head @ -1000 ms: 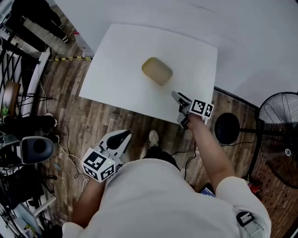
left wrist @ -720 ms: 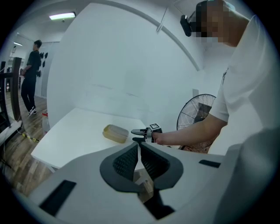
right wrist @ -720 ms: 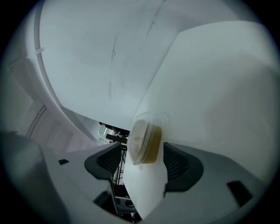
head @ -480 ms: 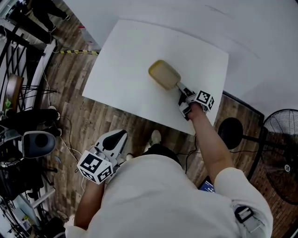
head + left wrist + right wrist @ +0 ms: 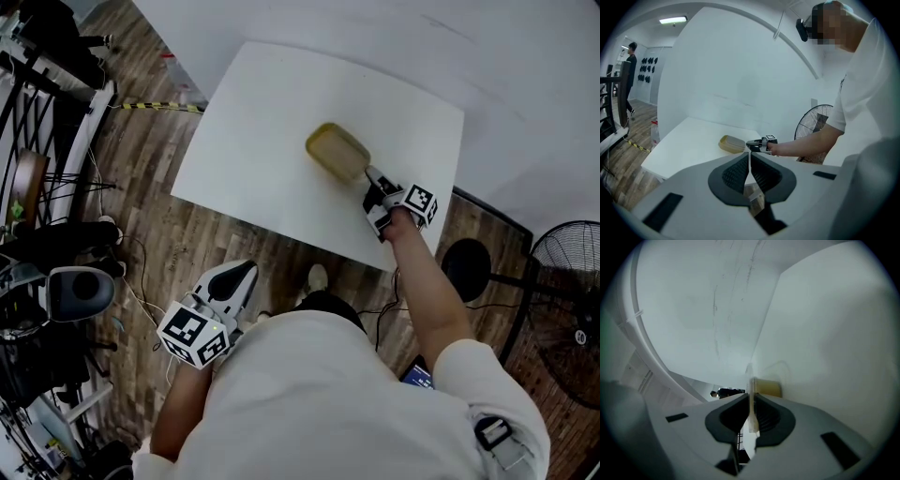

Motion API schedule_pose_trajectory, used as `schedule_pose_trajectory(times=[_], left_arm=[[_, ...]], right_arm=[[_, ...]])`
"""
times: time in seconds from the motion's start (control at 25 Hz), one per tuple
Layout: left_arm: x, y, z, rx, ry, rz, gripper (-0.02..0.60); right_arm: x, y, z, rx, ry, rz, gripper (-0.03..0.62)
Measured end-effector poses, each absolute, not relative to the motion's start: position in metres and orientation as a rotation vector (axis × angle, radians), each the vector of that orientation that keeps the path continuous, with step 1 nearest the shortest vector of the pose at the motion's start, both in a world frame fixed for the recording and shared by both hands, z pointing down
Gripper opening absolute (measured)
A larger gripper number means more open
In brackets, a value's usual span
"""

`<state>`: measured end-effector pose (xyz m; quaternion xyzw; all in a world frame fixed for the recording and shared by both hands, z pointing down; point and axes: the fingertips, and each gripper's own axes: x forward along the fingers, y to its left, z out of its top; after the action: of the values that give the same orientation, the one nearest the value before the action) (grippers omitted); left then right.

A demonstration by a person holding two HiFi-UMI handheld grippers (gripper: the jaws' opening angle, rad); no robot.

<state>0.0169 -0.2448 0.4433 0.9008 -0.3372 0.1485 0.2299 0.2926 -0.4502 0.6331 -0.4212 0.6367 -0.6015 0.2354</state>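
Black fan (image 5: 562,281) on wood floor (image 5: 141,206), right of white table (image 5: 253,131)

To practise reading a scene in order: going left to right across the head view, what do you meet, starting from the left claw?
In order: left claw → container → right claw, shut on the container's rim → fan base → fan.

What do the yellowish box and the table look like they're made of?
The box: probably thin plastic, translucent yellowish with a clear lid; the right gripper is shut on its see-through rim. The table: smooth matte white top, likely laminate or painted board; the look leaves that open.
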Motion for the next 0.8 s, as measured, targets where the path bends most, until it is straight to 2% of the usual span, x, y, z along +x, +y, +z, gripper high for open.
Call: schedule_pose_trajectory(times=[0.44, 0.8], left_arm=[[-0.016, -0.227, 0.433, 2.523, -0.909, 0.34, 0.02], [-0.062, -0.197, 0.429, 2.537, -0.911, 0.293, 0.02]], right_arm=[[0.287, -0.418, 0.578, -1.091, 1.77, -1.514, 0.034], [0.23, -0.361, 0.524, -1.01, 1.862, -1.484, 0.034]])
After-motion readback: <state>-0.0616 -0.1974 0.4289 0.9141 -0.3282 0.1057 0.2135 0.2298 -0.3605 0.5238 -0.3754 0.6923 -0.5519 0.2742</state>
